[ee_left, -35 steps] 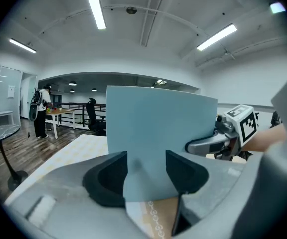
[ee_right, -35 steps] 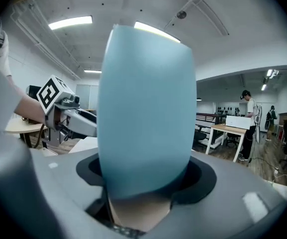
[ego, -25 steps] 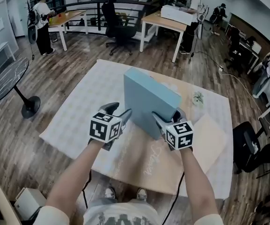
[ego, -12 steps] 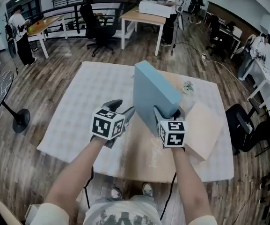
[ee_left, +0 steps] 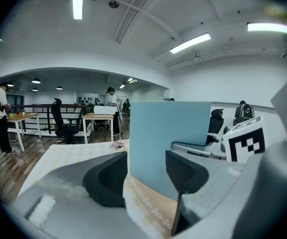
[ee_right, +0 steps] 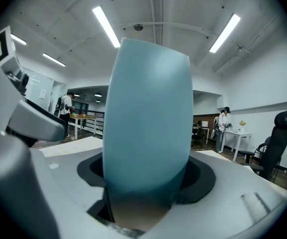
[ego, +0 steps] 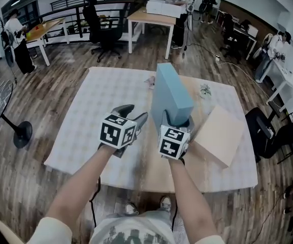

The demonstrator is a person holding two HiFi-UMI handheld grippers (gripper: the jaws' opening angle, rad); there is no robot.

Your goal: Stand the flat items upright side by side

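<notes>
On the table (ego: pixel 85 131), right gripper (ego: pixel 177 120) jaws clamp one blue box (ego: pixel 169 93); left gripper (ego: pixel 135 113) gapes.

Head view: the right gripper (ego: pixel 178 123) is covering the lower end of the blue slab (ego: pixel 170 93), so the slab's footing on the desk (ego: pixel 100 111) is not showing. The same gripper is also masking the near left corner of the tan board (ego: pixel 220 136). A small pale object (ego: pixel 150 80) at the desk's far edge and a second small object (ego: pixel 204 90) towards the far right corner are reading too small to identify. Right gripper view: the slab is filling the gap between the jaws and blocking the desk beyond, and its foot is sitting in shadow.
</notes>
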